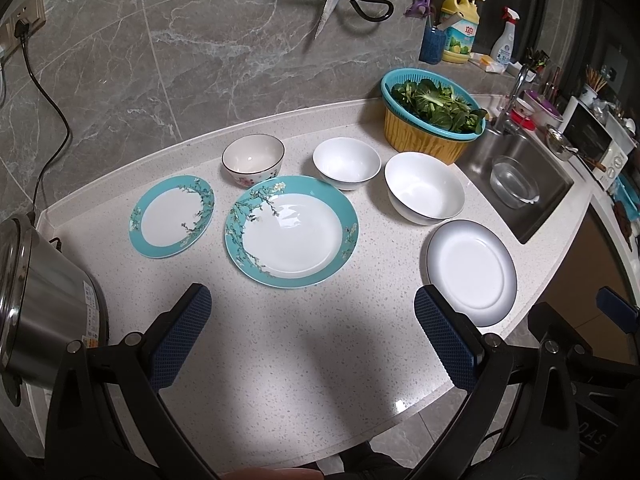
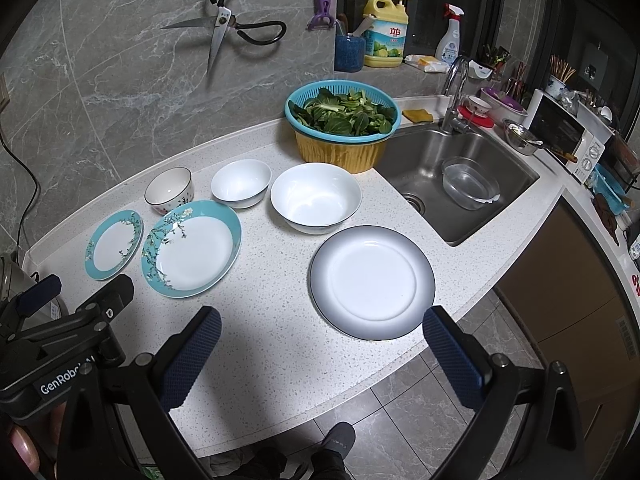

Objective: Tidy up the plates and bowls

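The left gripper fills the bottom of the left wrist view, spread wide with nothing between its blue pads, above bare speckled surface. Just above it, at frame centre, lies the big teal plate, and left of that, apart from it, the small teal plate. Behind them, in a row across the middle, stand the flowered bowl, the small white bowl and, lower right of it, the large white bowl. The grey-rimmed plate sits at right near the surface's front edge, just beside the gripper's right pad. A steel pot fills the left edge. At upper right a basket of greens stands beside the sink.

The right gripper is likewise wide and empty at the bottom of the right wrist view. The grey-rimmed plate lies just above it, between its two pads in the frame. Up and left is the large white bowl, then the small white bowl and the flowered bowl. The big teal plate and small teal plate lie at centre left, their rims close together. The basket stands above centre, the sink to its right with a clear tub in it. The left gripper shows at lower left. Scissors hang on the wall at the top.
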### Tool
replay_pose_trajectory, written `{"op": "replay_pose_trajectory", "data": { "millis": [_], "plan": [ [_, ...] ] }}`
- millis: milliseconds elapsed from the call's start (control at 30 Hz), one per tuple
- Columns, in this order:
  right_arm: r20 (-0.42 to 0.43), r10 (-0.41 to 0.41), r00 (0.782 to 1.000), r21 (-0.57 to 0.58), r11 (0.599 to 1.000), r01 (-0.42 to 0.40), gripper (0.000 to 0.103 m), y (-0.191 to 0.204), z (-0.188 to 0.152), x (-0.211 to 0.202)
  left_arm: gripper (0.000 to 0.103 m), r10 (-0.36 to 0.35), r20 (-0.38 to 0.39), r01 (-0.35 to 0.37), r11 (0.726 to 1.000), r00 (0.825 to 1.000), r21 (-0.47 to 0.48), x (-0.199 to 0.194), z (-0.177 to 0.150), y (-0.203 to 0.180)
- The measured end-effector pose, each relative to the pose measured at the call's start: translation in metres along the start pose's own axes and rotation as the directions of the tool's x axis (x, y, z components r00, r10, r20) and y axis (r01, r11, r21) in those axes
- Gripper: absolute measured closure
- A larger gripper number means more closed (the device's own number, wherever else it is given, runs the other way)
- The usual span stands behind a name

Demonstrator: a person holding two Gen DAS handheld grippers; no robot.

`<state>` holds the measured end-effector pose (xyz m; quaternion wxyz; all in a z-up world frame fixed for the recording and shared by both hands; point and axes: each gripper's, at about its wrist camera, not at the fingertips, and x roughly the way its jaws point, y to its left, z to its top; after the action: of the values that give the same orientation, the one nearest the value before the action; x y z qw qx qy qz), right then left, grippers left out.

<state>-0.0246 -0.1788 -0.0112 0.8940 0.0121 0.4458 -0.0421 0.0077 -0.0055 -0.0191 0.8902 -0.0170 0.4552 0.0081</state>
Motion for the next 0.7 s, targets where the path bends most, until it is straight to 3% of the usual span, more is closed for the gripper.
{"op": "replay_pose_trajectory", "data": {
  "millis": [567,633,700],
  "plan": [
    [-0.007,0.011,1.000,0.001,1.000,-0.011,0.000,-0.012,-0.004,0.003,0.000,0.001,-0.014,-0.001,1.000,1.000,-0.012,0.005,-0.007,-0.014],
    [-0.012,0.022,1.000,0.008,1.000,-0.022,0.000,-0.014,-0.001,0.003,0.000,-0.021,-0.015,0.020,1.000,1.000,-0.019,0.013,-0.010,-0.019],
    [-0.023,0.060,0.998,0.028,0.998,-0.059,0.000,-0.033,-0.001,0.015,0.000,-0.064,-0.070,0.061,0.997,0.995,-0.043,0.032,-0.016,-0.026]
  ]
}}
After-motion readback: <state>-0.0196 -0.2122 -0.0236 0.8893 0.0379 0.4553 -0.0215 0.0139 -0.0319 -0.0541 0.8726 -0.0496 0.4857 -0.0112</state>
